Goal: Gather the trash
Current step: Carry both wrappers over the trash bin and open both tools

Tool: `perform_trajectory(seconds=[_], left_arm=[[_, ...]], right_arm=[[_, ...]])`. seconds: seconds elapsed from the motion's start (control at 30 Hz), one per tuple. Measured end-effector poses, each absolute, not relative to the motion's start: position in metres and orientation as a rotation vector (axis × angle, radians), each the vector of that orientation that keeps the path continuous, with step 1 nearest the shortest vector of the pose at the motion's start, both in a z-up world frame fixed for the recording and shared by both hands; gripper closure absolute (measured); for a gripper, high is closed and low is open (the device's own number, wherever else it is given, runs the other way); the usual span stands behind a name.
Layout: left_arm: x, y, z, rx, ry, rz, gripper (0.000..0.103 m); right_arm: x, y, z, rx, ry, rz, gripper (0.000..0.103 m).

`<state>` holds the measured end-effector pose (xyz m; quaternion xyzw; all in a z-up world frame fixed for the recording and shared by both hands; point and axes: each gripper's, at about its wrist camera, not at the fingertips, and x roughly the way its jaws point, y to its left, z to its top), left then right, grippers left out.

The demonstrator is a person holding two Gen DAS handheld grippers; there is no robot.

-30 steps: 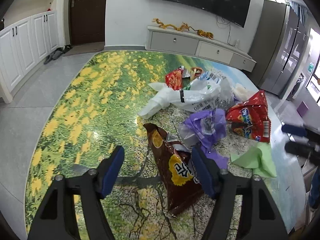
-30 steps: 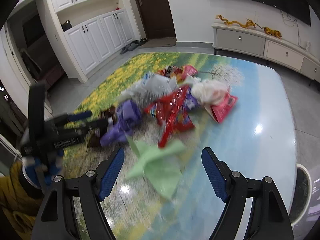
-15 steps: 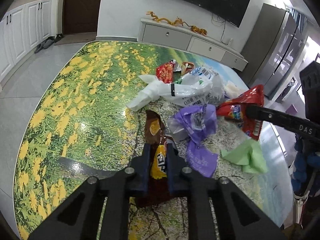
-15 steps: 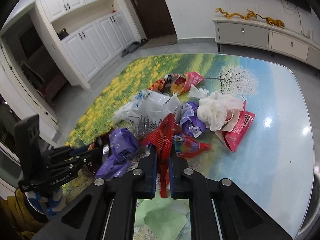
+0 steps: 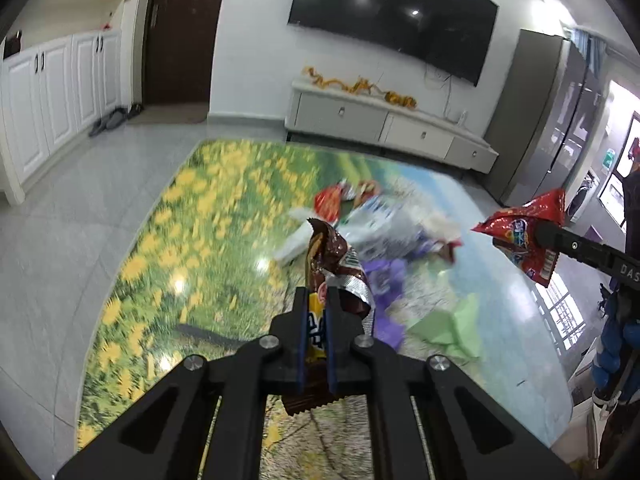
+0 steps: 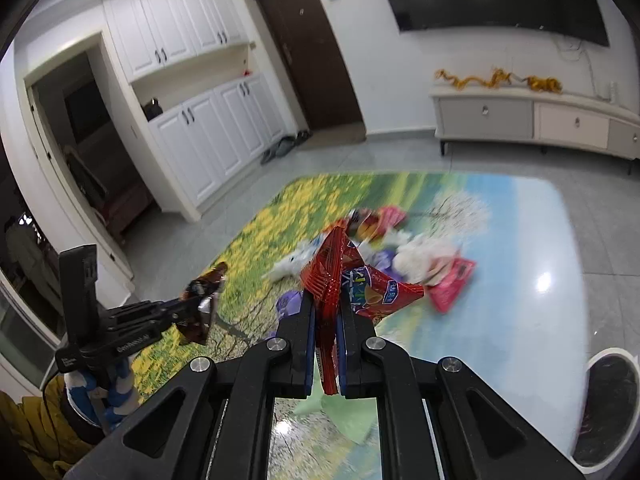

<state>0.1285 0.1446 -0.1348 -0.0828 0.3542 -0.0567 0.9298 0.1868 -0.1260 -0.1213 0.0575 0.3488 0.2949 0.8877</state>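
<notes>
Left wrist view, left gripper [image 5: 316, 312] clamping brown snack bag [image 5: 334, 264]; right gripper [image 6: 325, 316] clamping red snack bag [image 6: 340, 276], table litter blurred

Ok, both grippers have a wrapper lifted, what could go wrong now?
The left gripper pinches the brown chip bag low down, so its floppy top may sag or slip. The red snack bag in the right gripper hangs over the trash pile and might snag it.

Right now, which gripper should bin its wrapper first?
Probably right: the right gripper, shut on the red snack bag, has the white bin beside it; the left gripper, holding the brown chip bag, sees none.
</notes>
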Motion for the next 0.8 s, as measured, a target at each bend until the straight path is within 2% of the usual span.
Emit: perform_trajectory(seconds=[0.2, 0.4, 0.6, 0.8], left_arm=[[0.138, 0.091, -0.093, -0.106, 0.68, -0.205, 0.096], [0.183, -0.029, -0.072, -0.02, 0.717, -0.389, 0.096], [0.226, -0.167, -0.083, 0.067, 0.795, -0.55, 0.096], [0.264, -0.278, -0.12, 0.088, 0.911, -0.645, 0.092]], right_arm=[[0.165, -0.21, -0.104, 0.169, 0.656, 0.484, 0.094], [0.144, -0.339, -0.112, 0.267, 0.634, 0.223, 0.094], [0.15, -0.435, -0.147, 0.356, 0.691, 0.028, 0.094], [0.183, -0.488, -0.197, 0.426, 0.811, -0.056, 0.094]])
